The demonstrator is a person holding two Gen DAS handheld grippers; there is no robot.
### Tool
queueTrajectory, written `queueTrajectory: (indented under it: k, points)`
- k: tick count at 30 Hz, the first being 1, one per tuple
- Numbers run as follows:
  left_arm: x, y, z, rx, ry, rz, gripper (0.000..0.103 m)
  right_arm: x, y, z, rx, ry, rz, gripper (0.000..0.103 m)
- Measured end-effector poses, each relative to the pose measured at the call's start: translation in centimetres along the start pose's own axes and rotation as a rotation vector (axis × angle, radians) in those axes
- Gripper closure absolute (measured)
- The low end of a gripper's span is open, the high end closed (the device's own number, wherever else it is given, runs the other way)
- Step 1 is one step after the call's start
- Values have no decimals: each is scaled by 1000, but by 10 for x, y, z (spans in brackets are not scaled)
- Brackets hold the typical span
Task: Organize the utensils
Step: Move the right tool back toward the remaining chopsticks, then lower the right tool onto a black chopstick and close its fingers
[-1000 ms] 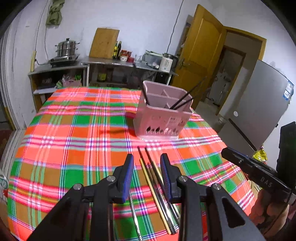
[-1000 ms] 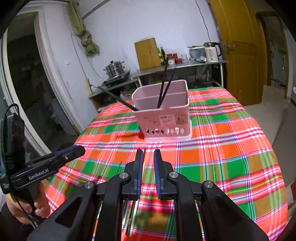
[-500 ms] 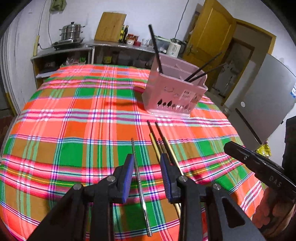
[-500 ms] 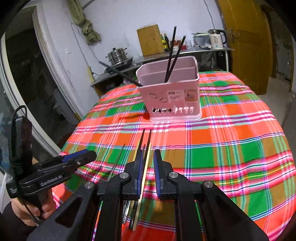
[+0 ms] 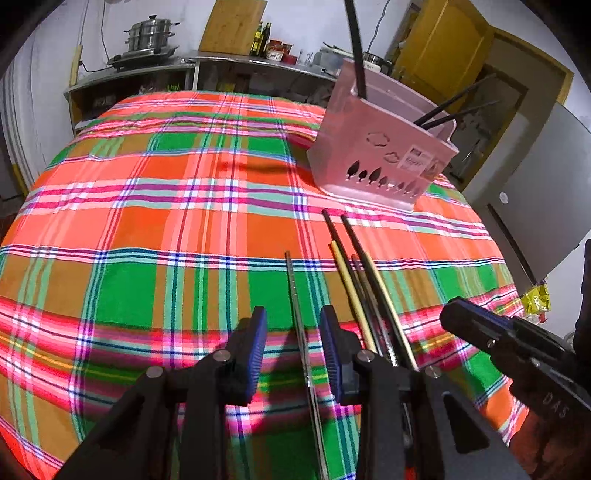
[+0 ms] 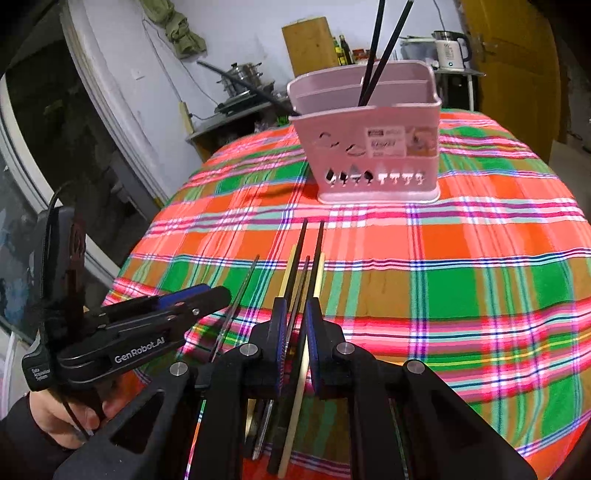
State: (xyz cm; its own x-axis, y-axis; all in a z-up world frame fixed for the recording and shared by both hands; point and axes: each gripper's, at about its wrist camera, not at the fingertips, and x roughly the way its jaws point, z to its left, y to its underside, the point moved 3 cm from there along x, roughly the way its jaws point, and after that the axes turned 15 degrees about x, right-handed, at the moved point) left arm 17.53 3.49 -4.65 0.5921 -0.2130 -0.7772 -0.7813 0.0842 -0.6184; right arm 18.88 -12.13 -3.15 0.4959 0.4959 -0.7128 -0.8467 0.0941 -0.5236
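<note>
A pink utensil holder stands on the plaid tablecloth with black chopsticks standing in it; it also shows in the right wrist view. A single metal chopstick lies between the fingers of my open left gripper. A bundle of black and pale chopsticks lies just right of it. My right gripper hangs low over that bundle, its jaws narrowly apart with chopsticks running between them. The left gripper shows in the right wrist view.
A counter with a steel pot, a cutting board and bottles stands behind the table. A yellow door and a grey fridge are at the right. The table edge curves away at the left and right.
Both grippers have moved forward and down toward the chopsticks on the cloth. The left gripper now straddles the single metal chopstick. The right gripper's jaws have opened slightly over the bundle.
</note>
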Motion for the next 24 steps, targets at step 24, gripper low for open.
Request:
queueTrajectory:
  k: [24]
  points:
    - [13, 0, 11, 9, -14, 18, 94, 56, -8, 1, 4, 65, 98, 97]
